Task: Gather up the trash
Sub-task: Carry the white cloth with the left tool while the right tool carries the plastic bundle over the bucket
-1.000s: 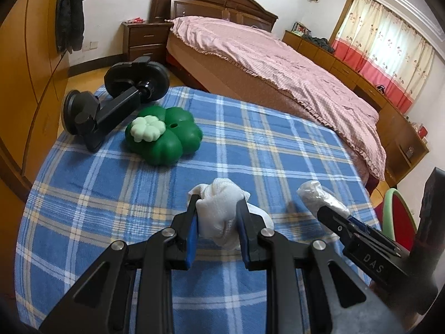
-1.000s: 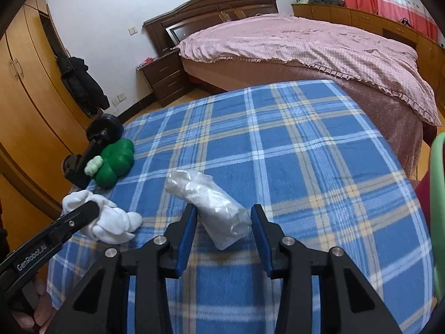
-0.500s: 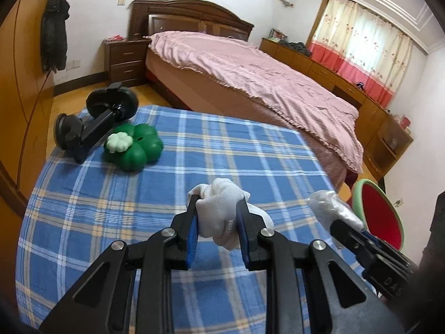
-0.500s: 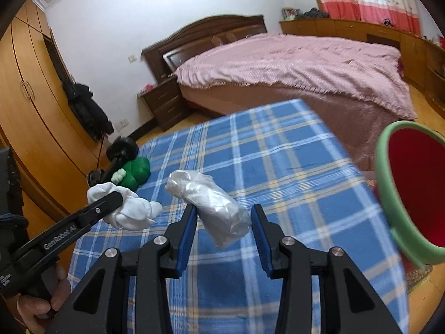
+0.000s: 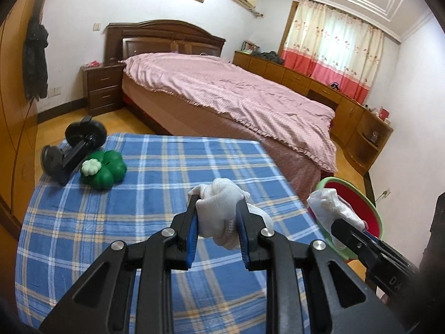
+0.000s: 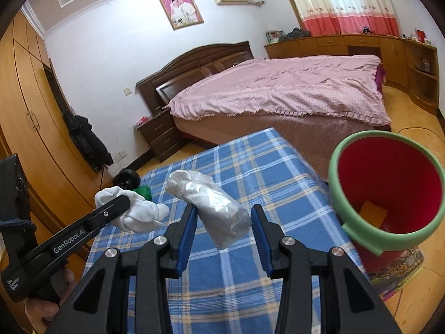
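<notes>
Both pieces of trash are picked up but not yet binned. The left hand-held gripper (image 5: 217,224) pinches a crumpled white cloth wad (image 5: 219,214) above the desk (image 5: 139,194), short of the red bin with the green rim (image 6: 386,194). The right hand-held gripper (image 6: 222,228) clamps a scrunched clear plastic bag (image 6: 211,203), nearer the bin. Dropping both in remains. The bin's base is cut off, and a tan scrap (image 6: 372,211) inside is hard to identify.

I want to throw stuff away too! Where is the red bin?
In the right wrist view the red bin stands on the floor at the right, just past the blue checked table's edge, near the foot of the bed.
</notes>
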Tool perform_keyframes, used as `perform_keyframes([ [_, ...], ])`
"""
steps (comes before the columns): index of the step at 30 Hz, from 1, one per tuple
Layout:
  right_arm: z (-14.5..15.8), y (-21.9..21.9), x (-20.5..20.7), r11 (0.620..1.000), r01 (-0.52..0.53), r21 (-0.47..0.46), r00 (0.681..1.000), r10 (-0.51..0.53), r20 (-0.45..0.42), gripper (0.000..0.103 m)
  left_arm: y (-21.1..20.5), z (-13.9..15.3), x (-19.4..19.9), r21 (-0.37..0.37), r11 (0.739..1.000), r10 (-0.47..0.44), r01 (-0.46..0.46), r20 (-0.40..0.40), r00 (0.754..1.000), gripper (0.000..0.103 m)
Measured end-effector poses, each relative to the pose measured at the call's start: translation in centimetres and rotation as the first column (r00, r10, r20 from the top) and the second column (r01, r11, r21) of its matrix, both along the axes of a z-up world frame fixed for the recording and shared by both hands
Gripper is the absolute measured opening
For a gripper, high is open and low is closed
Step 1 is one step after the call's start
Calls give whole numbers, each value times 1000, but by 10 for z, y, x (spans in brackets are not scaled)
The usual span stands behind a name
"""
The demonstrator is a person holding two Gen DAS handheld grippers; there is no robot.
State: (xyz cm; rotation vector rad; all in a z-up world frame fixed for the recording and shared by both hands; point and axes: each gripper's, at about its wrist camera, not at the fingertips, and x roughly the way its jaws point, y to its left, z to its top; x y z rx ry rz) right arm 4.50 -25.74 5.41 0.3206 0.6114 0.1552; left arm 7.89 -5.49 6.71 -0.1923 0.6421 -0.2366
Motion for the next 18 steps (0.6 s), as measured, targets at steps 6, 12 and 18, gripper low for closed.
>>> perform_keyframes([
  [6, 10, -28, -18, 998, 67, 4, 996, -67, 50, 43, -27, 12, -7, 18, 999, -48, 47, 38, 998, 25],
  [12, 21, -64, -34, 990, 143, 17, 986, -144, 89, 43, -67, 24, -9, 39, 992, -126, 123, 87, 988, 25],
  [18, 24, -100, -47, 975, 221, 27, 969, -222, 105, 43, -104, 27, -4, 41, 982, -187, 184, 106, 977, 25],
])
